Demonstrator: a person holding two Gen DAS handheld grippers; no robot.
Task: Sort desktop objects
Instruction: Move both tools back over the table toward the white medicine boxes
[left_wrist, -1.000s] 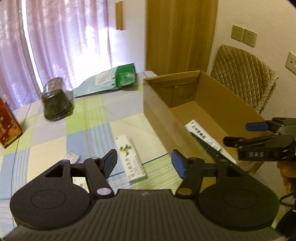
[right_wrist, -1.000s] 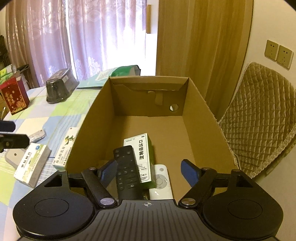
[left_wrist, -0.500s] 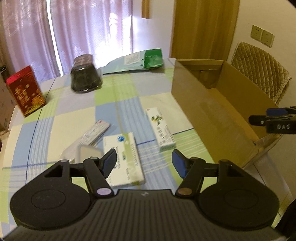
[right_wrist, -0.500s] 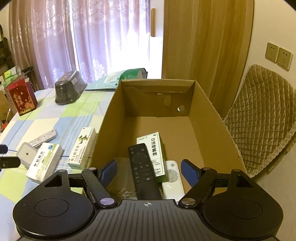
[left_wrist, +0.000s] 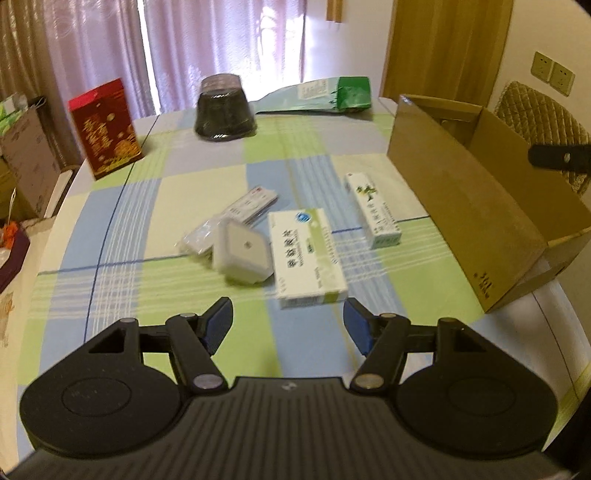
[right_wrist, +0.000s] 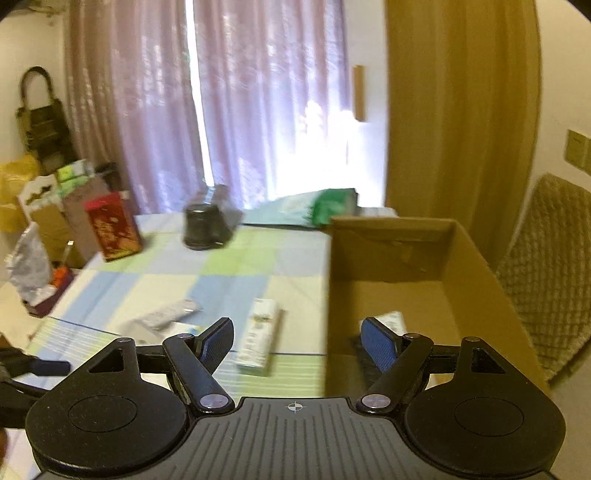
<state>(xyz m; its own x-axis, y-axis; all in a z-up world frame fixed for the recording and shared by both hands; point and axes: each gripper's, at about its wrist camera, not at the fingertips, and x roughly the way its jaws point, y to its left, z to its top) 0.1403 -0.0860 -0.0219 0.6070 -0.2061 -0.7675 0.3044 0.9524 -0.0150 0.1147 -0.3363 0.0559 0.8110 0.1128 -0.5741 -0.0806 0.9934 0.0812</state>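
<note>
Checked tablecloth carries medicine boxes, white square device, cardboard box, red carton.

Ahead of me pale purple curtains hung over a bright window, with a wooden panel to their right. A quilted chair stood by the wall beneath sockets. Bags and cartons crowded the floor past the checked desk.
</note>
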